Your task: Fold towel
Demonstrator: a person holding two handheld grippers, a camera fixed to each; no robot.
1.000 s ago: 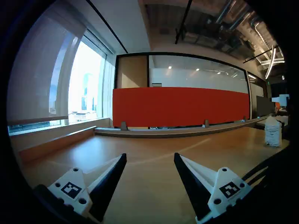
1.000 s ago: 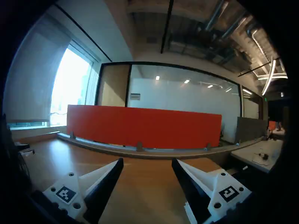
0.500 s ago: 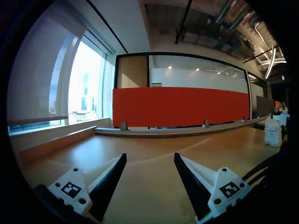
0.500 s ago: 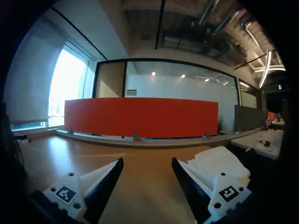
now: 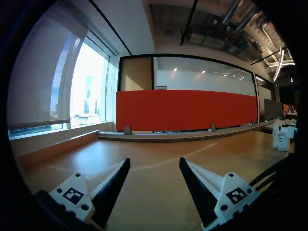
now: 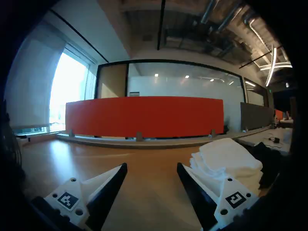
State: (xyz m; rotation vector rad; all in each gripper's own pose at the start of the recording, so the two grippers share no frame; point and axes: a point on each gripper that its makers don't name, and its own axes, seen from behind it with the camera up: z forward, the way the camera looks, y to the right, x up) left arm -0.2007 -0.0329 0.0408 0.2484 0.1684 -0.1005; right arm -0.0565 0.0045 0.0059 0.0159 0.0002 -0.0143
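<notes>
My left gripper [image 5: 154,159] hangs low over the wooden worktop [image 5: 161,148], its two fingers spread wide apart with nothing between them but bare wood. My right gripper [image 6: 151,164] is spread just as wide and has hold of nothing either.

In the right gripper view, a stack of white folded towels [image 6: 227,158] lies on the worktop [image 6: 77,158]. It sits to the right of my right-hand finger [image 6: 215,192], which overlaps the stack's lower edge in the picture; I cannot tell whether the finger touches the cloth. The stack sits outside the gap between the fingers, not in it. Something dark [image 6: 271,159] lies just beside the towels on their far right; I cannot make out what it is.

In the left gripper view, a small white stack [image 5: 281,139] stands at the far right edge of the worktop, too small for me to tell what it is made of.

A long red partition [image 5: 184,109] runs along the far edge of the worktop, with a bright window [image 5: 86,96] to its left.
</notes>
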